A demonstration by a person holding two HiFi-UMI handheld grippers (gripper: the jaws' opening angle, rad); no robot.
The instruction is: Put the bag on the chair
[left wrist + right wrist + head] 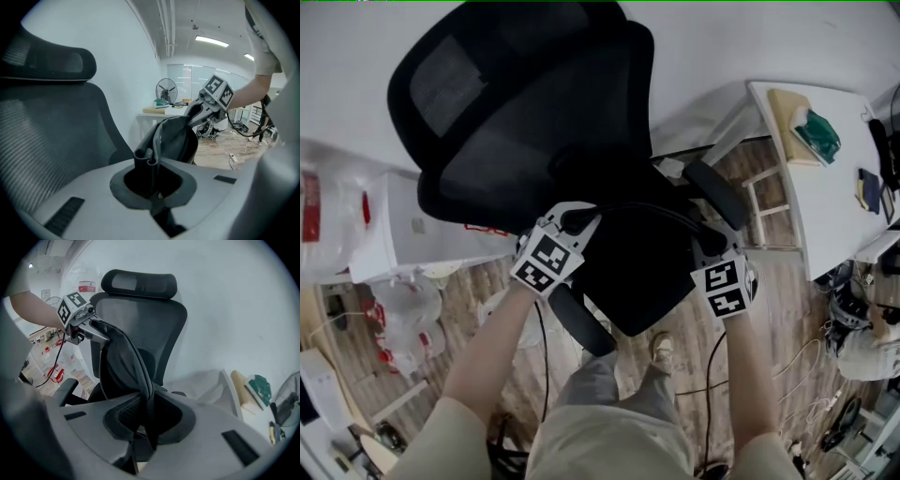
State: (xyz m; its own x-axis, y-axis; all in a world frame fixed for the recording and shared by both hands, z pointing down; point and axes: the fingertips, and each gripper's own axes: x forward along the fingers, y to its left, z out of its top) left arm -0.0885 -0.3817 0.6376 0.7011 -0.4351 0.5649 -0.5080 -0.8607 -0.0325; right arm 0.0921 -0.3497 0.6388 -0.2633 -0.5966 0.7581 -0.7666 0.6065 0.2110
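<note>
White wall (722, 37) and wood-plank floor (778, 281) surround a black mesh-backed office chair (534, 103), seen from steeply above, with a white table (825, 187) off to the right that carries a green item (817, 136) on a beige board. Pale plastic bags (328, 216) lie on the floor at the left. Seen from the left gripper, a small fan (166, 89) stands on that table. The chair's headrest (139, 284) tops the backrest, and its 2 armrests reach out on either side of the seat, 1 (712, 192) toward the table and 1 (581, 321) close to the person's legs. Between them hangs the black bag (122, 362), held up off the floor by both grippers and stretched from 1 to the other in front of the backrest, over the seat. Black on black, its lower end cannot be told apart from the seat, so whether it touches the cushion is unclear. The left gripper (149, 159) has its jaws pressed tight together on a rolled edge of the bag, which stands up between the pads as 2 small dark folds. The right gripper (147, 406) has its jaws at a narrow gap, clamped on a gathered fold of the bag's fabric that runs up and away toward the other gripper. Both grippers tilt downward, bare forearms behind them.
</note>
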